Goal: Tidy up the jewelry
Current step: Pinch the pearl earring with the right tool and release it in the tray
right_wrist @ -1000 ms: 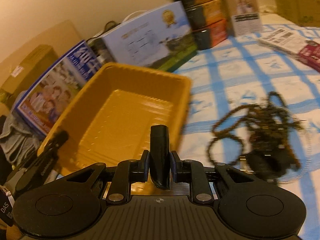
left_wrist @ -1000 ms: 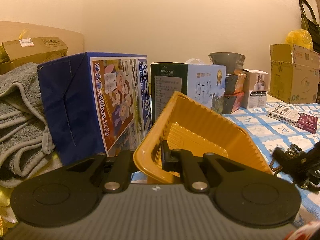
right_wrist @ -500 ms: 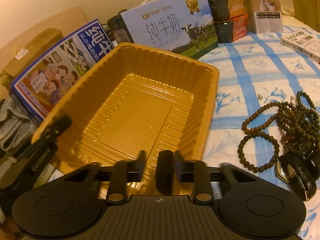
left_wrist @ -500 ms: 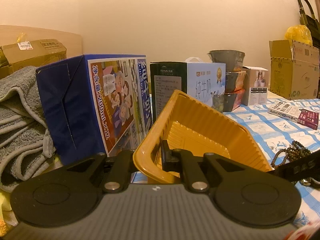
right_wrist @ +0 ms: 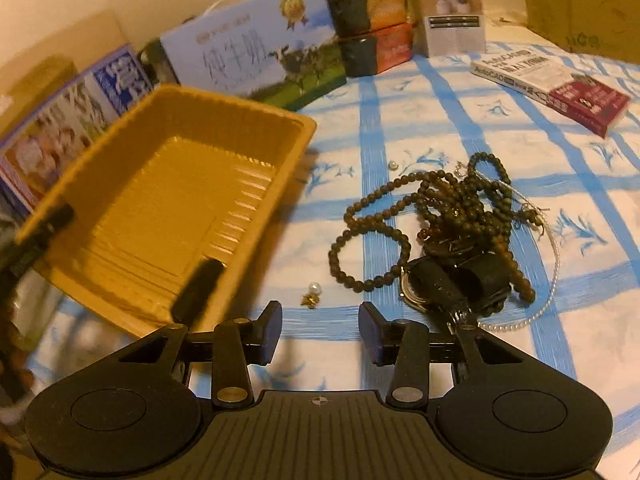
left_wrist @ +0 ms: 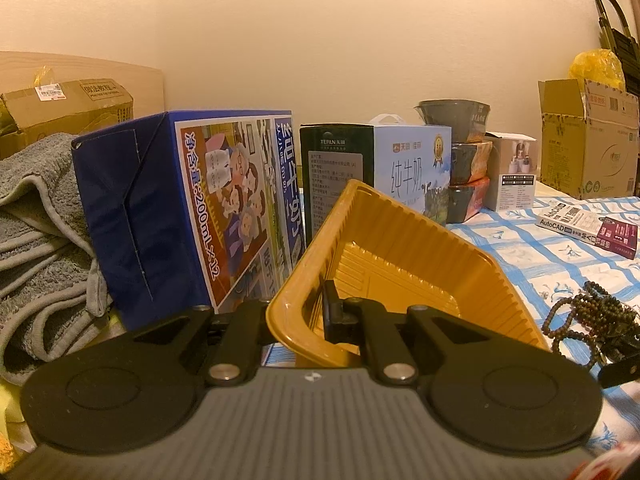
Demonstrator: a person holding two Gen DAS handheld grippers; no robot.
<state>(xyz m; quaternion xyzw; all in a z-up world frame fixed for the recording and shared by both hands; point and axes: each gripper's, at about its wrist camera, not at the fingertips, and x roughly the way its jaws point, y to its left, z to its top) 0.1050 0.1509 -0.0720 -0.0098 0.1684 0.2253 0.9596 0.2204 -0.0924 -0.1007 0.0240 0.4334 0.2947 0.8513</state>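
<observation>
Left wrist view: left claw (left_wrist: 298,312) clamped on the near rim of the yellow tray (left_wrist: 400,256), tray tilted up off the worktop (left_wrist: 560,256).
Right wrist view: right claw (right_wrist: 320,332) apart, nothing between its fingers; it hangs over bare blue-checked cloth; bead strands (right_wrist: 436,208) tangled with a dark-strapped watch (right_wrist: 448,284) just ahead and to its right; small pearl earring (right_wrist: 314,294) on the cloth between tray and beads; a black object (right_wrist: 198,292) lies inside the tray, blurred.

Cream wall (left_wrist: 320,40), blue-checked tablecloth (right_wrist: 460,128), warm light
</observation>
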